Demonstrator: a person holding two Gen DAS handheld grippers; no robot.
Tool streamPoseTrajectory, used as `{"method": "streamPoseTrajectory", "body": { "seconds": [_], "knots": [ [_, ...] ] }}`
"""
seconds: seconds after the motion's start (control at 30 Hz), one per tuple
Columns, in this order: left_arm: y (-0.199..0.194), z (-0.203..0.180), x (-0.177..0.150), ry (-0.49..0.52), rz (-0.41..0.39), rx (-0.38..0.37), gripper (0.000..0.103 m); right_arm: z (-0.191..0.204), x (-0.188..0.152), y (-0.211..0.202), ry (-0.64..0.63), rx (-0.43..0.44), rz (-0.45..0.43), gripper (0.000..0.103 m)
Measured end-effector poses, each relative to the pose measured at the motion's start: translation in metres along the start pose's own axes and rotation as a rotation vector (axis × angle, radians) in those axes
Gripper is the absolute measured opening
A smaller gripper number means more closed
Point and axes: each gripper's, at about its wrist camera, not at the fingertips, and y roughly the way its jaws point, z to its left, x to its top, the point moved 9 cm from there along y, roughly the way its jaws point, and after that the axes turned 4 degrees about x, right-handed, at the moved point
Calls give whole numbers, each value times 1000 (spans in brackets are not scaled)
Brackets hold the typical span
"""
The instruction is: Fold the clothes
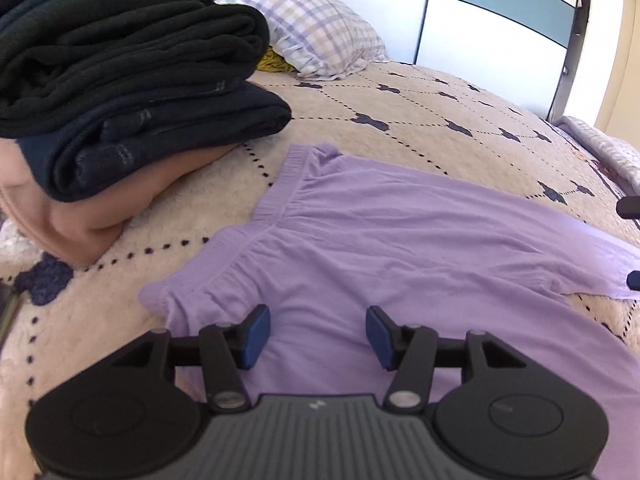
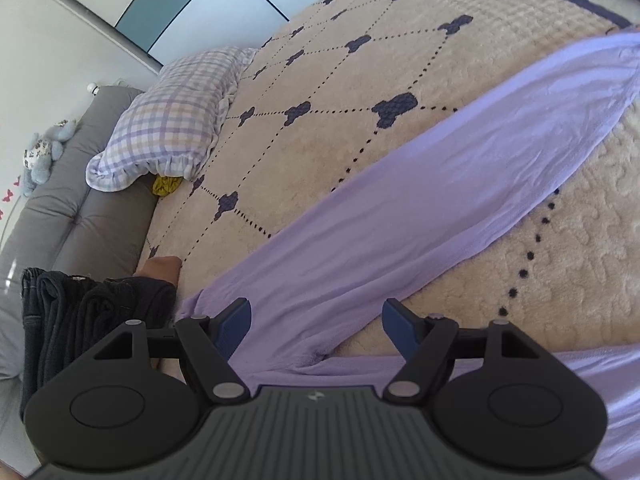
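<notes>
Lilac trousers [image 1: 400, 240] lay flat on bed [image 1: 400, 100] beside dark stack [image 1: 120, 80], ready for folding; left claw [image 1: 318, 336] and right claw [image 2: 316, 328] both gaped, gripping nothing.

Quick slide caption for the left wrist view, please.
Left gripper open above lilac trousers spread on the cream bedspread, beside a stack of folded dark clothes.

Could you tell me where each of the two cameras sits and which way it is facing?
Left wrist: on the left tongs, facing down along open fingers at the waistband end of the lilac trousers, beside the stack of folded dark clothes; no hand shows.
Right wrist: on the right tongs, open, facing down along a trouser leg toward the grey headboard; no hand shows.
Shared: trousers, stack, cream blanket, checked pillow.
</notes>
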Motion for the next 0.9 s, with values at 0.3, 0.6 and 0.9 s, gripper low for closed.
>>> {"method": "streamPoseTrajectory", "body": {
  "seconds": [0.3,0.6,0.9],
  "knots": [
    [-24,6,-15,68,2,39,59,-22,13,-12,179,104,-95,76],
    [-48,-29,37,-19,-58,-79,66,-30,19,-18,204,49,-119,76],
    [-44,-162,103,-212,7,-316,83,-52,32,-33,83,-125,-169,76]
  ]
}}
